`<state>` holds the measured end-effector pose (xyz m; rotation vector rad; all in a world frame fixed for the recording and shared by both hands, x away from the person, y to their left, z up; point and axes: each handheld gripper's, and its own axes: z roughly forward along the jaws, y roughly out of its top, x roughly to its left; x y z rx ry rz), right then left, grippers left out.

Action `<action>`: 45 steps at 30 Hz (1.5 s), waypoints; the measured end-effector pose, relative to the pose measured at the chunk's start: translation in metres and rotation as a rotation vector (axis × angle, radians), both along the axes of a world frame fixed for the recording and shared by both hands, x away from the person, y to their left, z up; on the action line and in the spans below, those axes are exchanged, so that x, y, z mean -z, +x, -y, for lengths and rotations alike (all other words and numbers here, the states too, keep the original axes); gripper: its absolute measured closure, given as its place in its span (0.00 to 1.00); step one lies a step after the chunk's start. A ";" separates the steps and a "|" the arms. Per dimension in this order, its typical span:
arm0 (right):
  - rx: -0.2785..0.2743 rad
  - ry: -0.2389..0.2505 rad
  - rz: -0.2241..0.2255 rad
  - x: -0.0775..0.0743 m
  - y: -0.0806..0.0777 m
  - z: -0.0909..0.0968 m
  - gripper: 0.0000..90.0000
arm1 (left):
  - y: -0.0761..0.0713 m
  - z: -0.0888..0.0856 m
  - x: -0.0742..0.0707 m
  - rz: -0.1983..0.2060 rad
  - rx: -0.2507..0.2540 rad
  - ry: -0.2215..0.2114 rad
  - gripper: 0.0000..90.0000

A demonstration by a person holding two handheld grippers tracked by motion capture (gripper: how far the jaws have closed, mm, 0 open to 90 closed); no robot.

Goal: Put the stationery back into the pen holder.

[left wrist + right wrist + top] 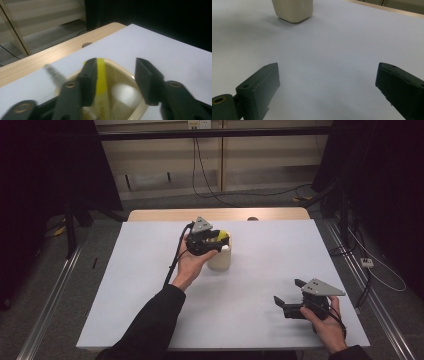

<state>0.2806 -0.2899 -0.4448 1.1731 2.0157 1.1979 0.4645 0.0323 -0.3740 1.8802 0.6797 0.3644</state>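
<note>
Two grippers are in my hands. My left gripper hangs right over the mouth of the cream cup, which stands upright near the middle of the white table, toward its far side. In the left gripper view my jaws stand apart over the cup, released, with a gap between them. A yellow marker leans inside the cup, just beside the inner face of one jaw; whether that pad touches it I cannot tell, but the other jaw is well clear of it, so nothing is pinched. A second, pale pen pokes out past the rim on the other side of that jaw, blurred. In the high view the marker's yellow peeks out at the cup's top beside my gripper.

My right gripper rests low near the table's near right corner, well apart from the cup, pointing left across the table. Its jaws are spread wide with bare table between them. In the right gripper view the cup's base sits far off, at the top.
</note>
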 end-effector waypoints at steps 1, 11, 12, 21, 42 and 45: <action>0.000 0.000 0.001 0.000 0.000 0.000 0.06 | -0.001 -0.001 -0.002 0.006 0.005 0.000 0.51; 0.001 0.000 0.002 0.000 0.000 0.000 0.06 | -0.005 -0.014 -0.007 -0.018 -0.014 -0.004 0.31; 0.001 0.001 0.002 0.000 0.000 0.000 0.06 | -0.006 -0.016 -0.008 -0.023 -0.012 0.003 0.28; 0.013 0.004 0.001 0.000 0.000 0.002 0.06 | -0.022 -0.029 -0.005 -0.079 -0.043 0.054 0.12; 0.020 0.003 0.001 0.000 -0.001 0.002 0.06 | -0.053 -0.078 0.005 -0.120 -0.015 0.062 0.06; 0.020 0.001 0.001 0.000 -0.001 0.002 0.06 | -0.057 -0.085 0.005 -0.110 -0.022 0.072 0.06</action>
